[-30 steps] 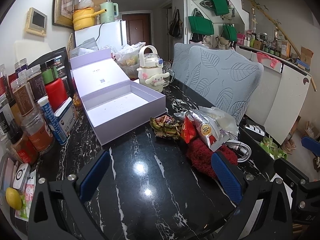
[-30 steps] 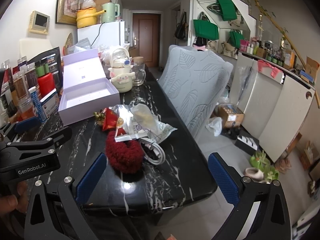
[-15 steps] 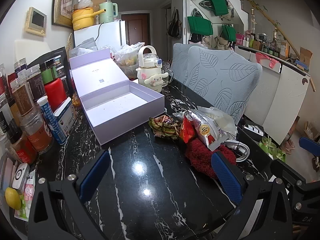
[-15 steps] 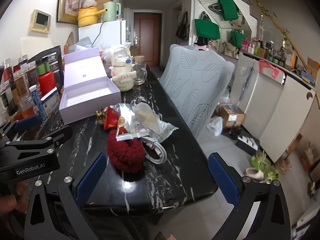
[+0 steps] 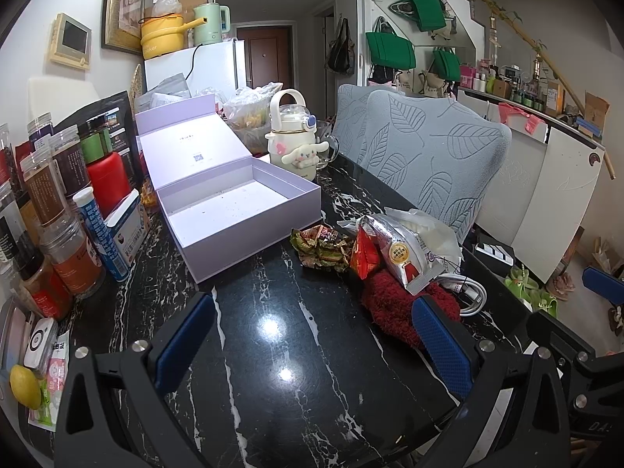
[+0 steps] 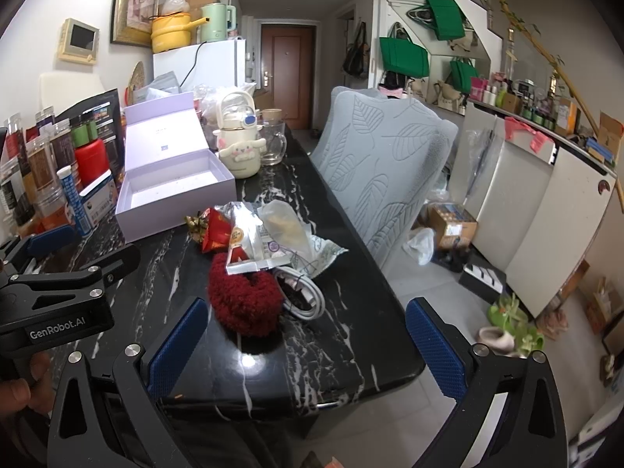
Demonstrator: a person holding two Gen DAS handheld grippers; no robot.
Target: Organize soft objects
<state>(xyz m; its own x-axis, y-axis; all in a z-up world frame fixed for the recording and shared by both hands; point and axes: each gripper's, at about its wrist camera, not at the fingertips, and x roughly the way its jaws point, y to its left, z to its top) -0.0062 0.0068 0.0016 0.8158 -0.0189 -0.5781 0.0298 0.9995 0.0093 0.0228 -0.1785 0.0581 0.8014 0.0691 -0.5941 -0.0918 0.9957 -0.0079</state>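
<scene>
Black marble table (image 6: 351, 312), red fuzzy scrunchie (image 6: 243, 298) just beyond wide-spread right claw (image 6: 306, 345)

Room was evenly lit from overhead, two hard white glare spots bounced off the glossy black desk (image 5: 296, 300), focus stayed sharp, and heavy fisheye bending left dark vignetted corners.

I see a black, white-veined table (image 5: 273, 351); on it a lilac box (image 5: 241, 210), beside that box green and red wrappers (image 5: 323, 245) and a dark red fuzzy bundle (image 6: 245, 296).
</scene>
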